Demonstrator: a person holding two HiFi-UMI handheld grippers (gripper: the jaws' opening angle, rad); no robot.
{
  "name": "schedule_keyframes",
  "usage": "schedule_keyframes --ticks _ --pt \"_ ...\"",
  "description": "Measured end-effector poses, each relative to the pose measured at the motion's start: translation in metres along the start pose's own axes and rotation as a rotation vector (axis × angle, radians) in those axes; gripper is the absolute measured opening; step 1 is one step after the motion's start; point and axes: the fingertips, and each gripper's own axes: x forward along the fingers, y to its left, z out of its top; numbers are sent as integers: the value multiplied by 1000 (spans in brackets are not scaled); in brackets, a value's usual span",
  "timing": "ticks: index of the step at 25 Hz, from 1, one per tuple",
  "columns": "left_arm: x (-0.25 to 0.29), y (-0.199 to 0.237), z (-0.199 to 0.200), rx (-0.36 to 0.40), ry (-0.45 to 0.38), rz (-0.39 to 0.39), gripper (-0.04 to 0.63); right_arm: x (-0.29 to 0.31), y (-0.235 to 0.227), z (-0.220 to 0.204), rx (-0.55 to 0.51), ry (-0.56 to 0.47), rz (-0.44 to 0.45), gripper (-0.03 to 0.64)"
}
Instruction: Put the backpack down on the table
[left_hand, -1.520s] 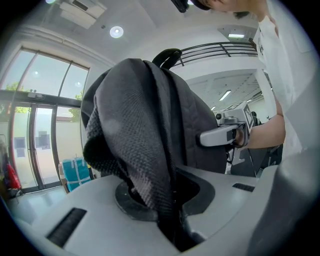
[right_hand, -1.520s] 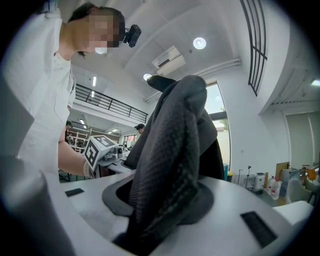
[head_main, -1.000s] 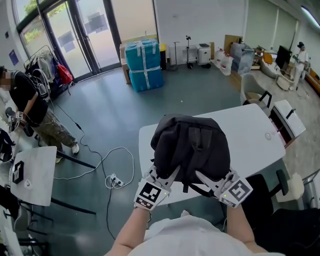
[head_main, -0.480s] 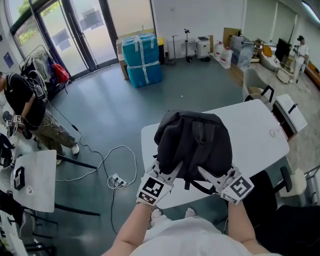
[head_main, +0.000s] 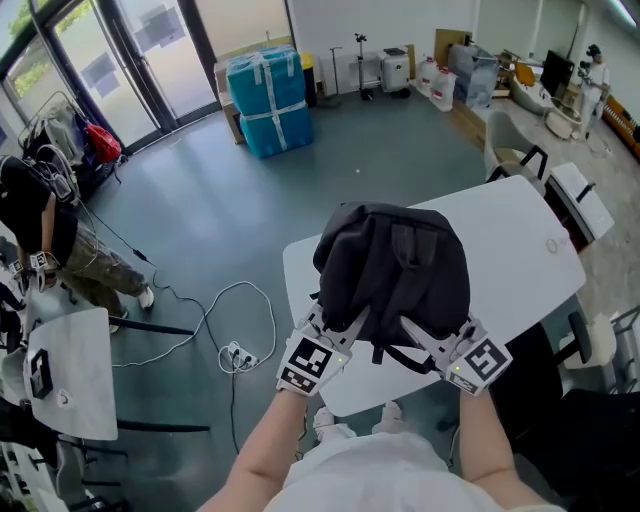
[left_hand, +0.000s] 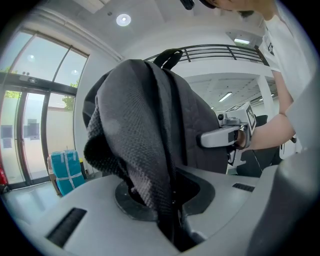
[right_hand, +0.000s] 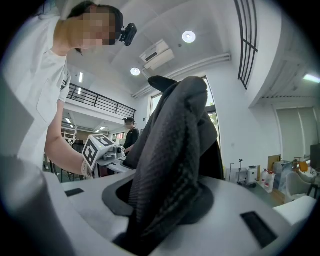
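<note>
A dark grey backpack (head_main: 392, 270) hangs upright over the near left part of the white table (head_main: 520, 240), its straps facing me. My left gripper (head_main: 347, 327) is shut on fabric at the bag's lower left, and in the left gripper view the cloth (left_hand: 145, 115) is pinched deep between the jaws. My right gripper (head_main: 418, 336) is shut on the bag's lower right, where a thick fold of the backpack (right_hand: 175, 145) fills the jaws. The frames do not show whether the bag's bottom touches the tabletop.
Blue wrapped boxes (head_main: 268, 100) stand far back. A white cable and power strip (head_main: 238, 355) lie on the floor left of the table. A person (head_main: 40, 220) stands at the left by a small white table (head_main: 60, 370). Black chairs (head_main: 545, 390) sit to my right.
Both grippers have carried the backpack a little forward and lower over the table. Their hold on the bag is unchanged.
</note>
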Motion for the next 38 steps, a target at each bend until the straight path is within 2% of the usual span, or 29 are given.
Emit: schedule_keyframes --ticks 14,21,29,38 --pt "40 31 -66 -120 72 -17 78 38 -34 -67 98 96 -3 150" --pt "54 36 -104 -166 142 -27 78 50 -44 -104 159 129 -5 150" --pt "58 45 -140 -202 181 -8 78 64 -43 -140 214 181 -13 152" --pt "61 41 -158 -228 192 -12 81 62 -42 -159 256 186 -38 155"
